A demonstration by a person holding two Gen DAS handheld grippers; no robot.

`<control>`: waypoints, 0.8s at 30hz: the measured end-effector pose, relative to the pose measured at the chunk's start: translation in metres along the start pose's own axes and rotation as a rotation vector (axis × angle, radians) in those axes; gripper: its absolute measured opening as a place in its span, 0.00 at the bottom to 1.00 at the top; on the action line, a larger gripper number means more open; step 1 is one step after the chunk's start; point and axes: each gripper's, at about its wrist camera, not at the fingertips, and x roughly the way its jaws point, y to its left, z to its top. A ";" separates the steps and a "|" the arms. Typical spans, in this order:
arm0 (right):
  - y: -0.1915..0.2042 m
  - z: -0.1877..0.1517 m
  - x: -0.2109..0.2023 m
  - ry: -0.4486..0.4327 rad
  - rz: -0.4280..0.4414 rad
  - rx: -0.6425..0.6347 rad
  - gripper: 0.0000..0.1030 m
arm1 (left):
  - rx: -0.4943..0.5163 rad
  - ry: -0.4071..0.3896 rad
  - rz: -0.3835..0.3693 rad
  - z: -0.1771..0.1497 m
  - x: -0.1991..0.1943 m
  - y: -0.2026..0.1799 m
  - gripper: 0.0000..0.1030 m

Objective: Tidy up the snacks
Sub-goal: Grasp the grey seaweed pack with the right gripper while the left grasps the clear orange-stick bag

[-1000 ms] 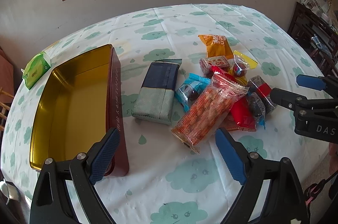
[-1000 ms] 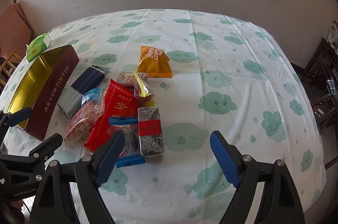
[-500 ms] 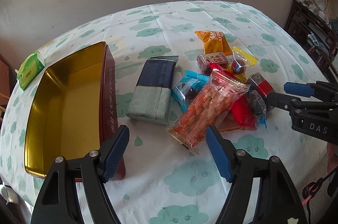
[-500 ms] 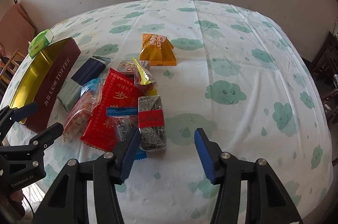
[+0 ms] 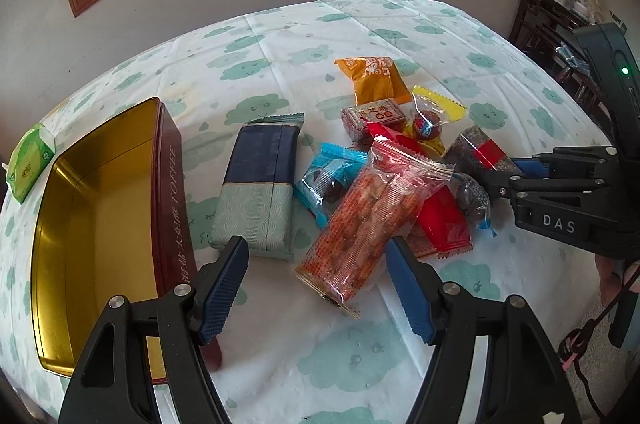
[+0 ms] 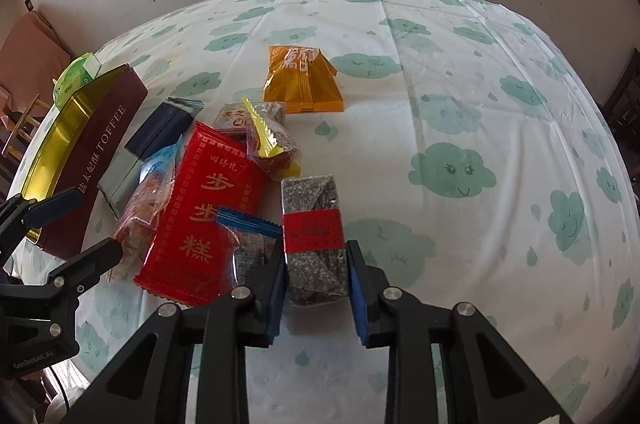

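Observation:
A pile of snack packets lies on the cloud-print tablecloth. My right gripper is shut on a grey sesame bar with a red band, which rests on the table; it also shows in the left wrist view. My left gripper is open around the near end of a clear bag of orange crackers. An open gold-lined toffee tin stands at the left. A large red packet, a blue-and-green packet and an orange packet lie in the pile.
A green tissue pack sits beyond the tin at the table's left edge. A small blue candy packet and a yellow-topped candy lie in the pile. Dark wooden furniture stands at the right.
My right gripper moved forward and closed on the sesame bar. My left gripper moved forward and narrowed around the cracker bag's near end.

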 end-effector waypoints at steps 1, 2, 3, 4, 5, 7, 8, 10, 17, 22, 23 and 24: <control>-0.001 0.000 0.001 -0.001 0.001 0.002 0.26 | 0.010 0.001 -0.008 0.001 0.002 -0.001 0.65; -0.002 0.000 0.001 -0.001 0.003 0.005 0.26 | 0.016 0.005 -0.015 0.003 0.004 -0.002 0.65; -0.003 0.000 0.001 0.001 0.002 0.004 0.26 | 0.021 0.013 -0.018 0.004 0.007 -0.003 0.65; -0.004 0.000 0.001 0.001 0.001 0.002 0.26 | 0.024 0.019 -0.022 0.006 0.010 -0.004 0.65; -0.004 0.001 0.002 -0.001 -0.001 0.003 0.26 | 0.031 0.024 -0.028 0.008 0.013 -0.005 0.65; -0.006 0.001 0.002 0.001 -0.002 0.005 0.26 | 0.043 0.036 -0.027 0.010 0.020 -0.008 0.65; -0.007 0.001 0.002 0.000 0.000 0.007 0.26 | 0.048 0.042 -0.033 0.011 0.022 -0.009 0.62; -0.008 0.002 0.003 -0.001 0.002 0.007 0.26 | 0.044 0.056 -0.054 0.013 0.027 -0.010 0.57; -0.009 0.001 0.002 -0.003 0.007 0.012 0.26 | 0.038 0.059 -0.101 0.016 0.026 -0.011 0.33; -0.008 0.001 0.002 -0.007 0.005 0.013 0.26 | 0.021 0.059 -0.091 0.015 0.021 -0.007 0.31; -0.008 0.001 0.001 -0.007 0.004 0.014 0.26 | 0.015 0.058 -0.089 0.016 0.019 -0.005 0.31; -0.008 0.001 0.001 -0.008 0.004 0.015 0.26 | 0.010 0.056 -0.087 0.016 0.017 -0.004 0.31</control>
